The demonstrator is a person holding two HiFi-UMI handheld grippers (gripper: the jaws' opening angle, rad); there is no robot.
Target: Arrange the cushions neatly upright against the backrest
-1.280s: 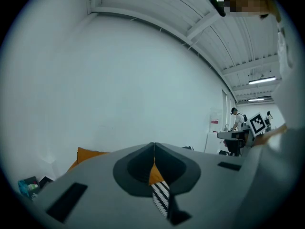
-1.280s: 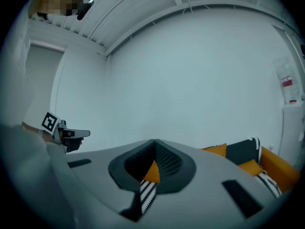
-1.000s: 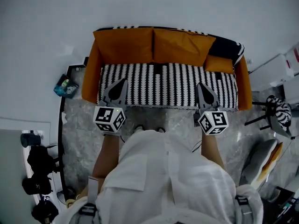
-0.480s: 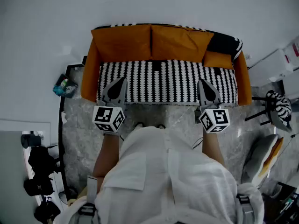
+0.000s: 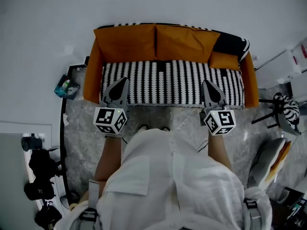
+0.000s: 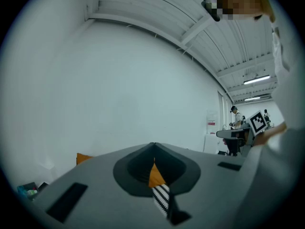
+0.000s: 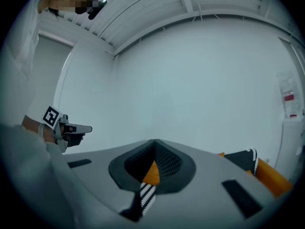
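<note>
The left claw (image 5: 125, 80) and right claw (image 5: 206, 83), both clenched and empty, hung over the front edge of the sofa (image 5: 168, 87). The left cushion (image 5: 125, 42) and middle cushion (image 5: 184, 43) stood upright against its backrest (image 5: 132, 26).

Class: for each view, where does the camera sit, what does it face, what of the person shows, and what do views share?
Head view: on the head, facing down at the sofa; shirt, left gripper and right gripper show.
Left gripper view: on that gripper, facing the wall; its shut jaws show.
Right gripper view: likewise.
All share the sofa.
</note>
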